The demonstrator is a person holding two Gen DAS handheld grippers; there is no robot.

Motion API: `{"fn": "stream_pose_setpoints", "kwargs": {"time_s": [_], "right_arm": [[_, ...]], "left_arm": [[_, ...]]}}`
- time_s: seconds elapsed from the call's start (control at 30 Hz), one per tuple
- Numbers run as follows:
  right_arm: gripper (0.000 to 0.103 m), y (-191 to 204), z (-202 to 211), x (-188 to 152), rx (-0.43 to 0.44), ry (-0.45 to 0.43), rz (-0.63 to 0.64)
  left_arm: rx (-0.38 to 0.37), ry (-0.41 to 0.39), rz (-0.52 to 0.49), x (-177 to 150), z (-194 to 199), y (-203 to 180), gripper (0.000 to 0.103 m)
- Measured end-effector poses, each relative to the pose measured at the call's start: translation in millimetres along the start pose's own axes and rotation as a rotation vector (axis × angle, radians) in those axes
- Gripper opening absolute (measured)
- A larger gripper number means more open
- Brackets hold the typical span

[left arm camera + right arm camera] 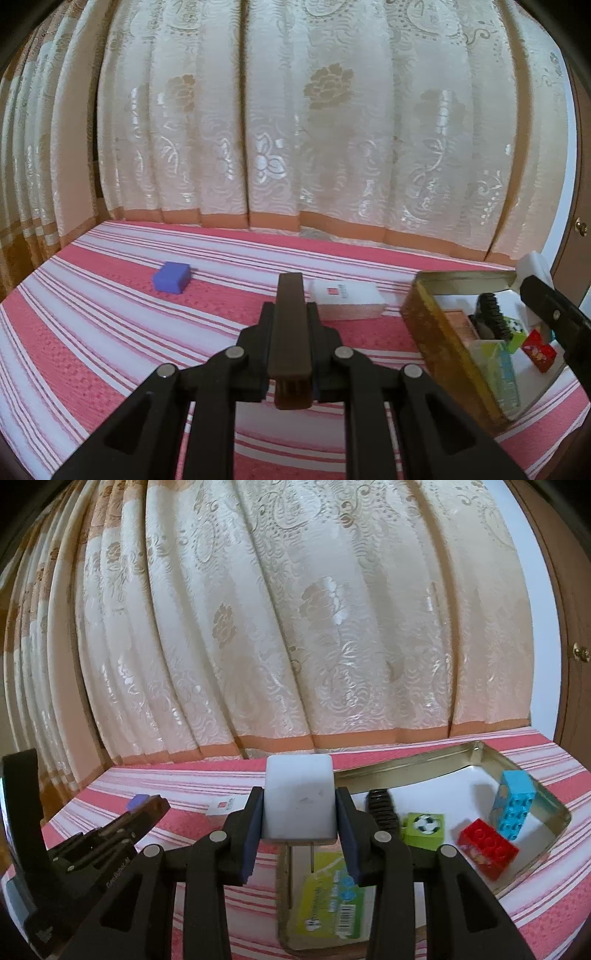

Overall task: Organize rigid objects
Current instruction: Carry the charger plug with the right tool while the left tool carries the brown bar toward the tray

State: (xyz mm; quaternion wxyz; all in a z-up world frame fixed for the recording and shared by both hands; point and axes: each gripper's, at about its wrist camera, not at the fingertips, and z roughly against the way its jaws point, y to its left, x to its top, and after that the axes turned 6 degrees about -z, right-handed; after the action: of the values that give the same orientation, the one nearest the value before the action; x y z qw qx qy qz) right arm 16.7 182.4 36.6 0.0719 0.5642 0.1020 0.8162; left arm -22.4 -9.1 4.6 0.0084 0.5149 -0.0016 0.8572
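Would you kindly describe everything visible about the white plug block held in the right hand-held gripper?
The white plug block is a rounded, smooth plastic cube, faintly scuffed on its facing side. Two thin metal prongs stick down from its underside. It sits upright, clamped on both sides between the blue pads of the right hand-held gripper, lifted above the near end of the open metal tin. Nothing but the pads touches it. From the left wrist camera only its upper corner shows beyond the tin.
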Motion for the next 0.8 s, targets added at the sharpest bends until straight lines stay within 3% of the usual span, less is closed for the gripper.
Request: {"fn": "stream_pose_setpoints", "kwargs": {"time_s": [0.8], "right_arm": [[0.041, -90, 14, 26, -0.224, -0.1, 0.025]], "left_arm": [[-0.104, -0.085, -0.09, 21, 23, -104, 0.014]]}}
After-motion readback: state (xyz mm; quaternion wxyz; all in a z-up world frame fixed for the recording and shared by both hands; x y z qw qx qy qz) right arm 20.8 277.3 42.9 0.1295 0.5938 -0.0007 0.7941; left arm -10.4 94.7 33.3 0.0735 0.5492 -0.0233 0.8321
